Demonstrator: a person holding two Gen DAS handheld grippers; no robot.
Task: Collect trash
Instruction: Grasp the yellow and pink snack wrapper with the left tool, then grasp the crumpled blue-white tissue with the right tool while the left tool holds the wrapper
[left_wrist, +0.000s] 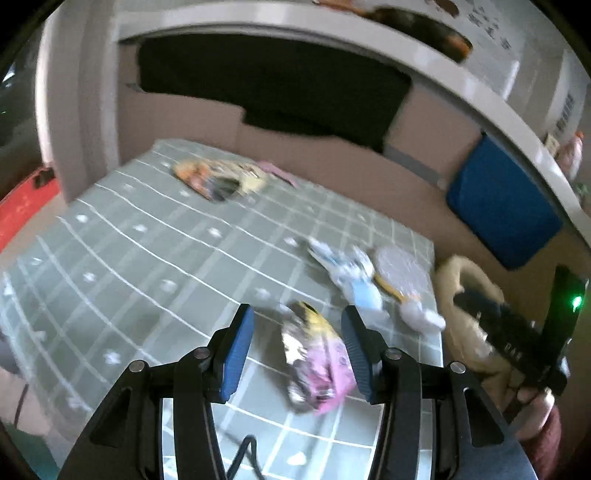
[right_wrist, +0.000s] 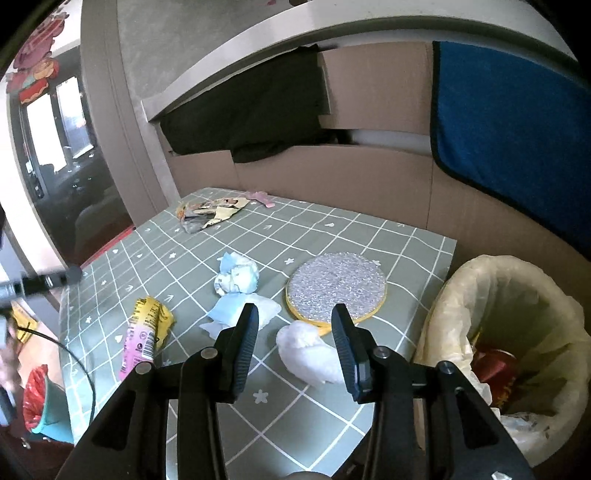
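Note:
A pink and yellow snack wrapper (left_wrist: 317, 362) lies on the green checked tablecloth (left_wrist: 147, 258), between the fingers of my open left gripper (left_wrist: 299, 339); it also shows in the right wrist view (right_wrist: 146, 332). A crumpled white tissue (right_wrist: 310, 350) lies between the fingers of my open right gripper (right_wrist: 293, 347). Blue-white crumpled tissues (right_wrist: 236, 280) lie further in. A torn wrapper pile (right_wrist: 207, 214) sits at the table's far corner. A lined trash bin (right_wrist: 517, 332) with trash in it stands right of the table.
A round sparkly coaster (right_wrist: 336, 288) with a yellow rim lies near the table's right edge. A cardboard wall (right_wrist: 332, 177) with a black cloth (right_wrist: 251, 110) and a blue towel (right_wrist: 509, 118) backs the table. A cable (right_wrist: 74, 350) hangs at the left edge.

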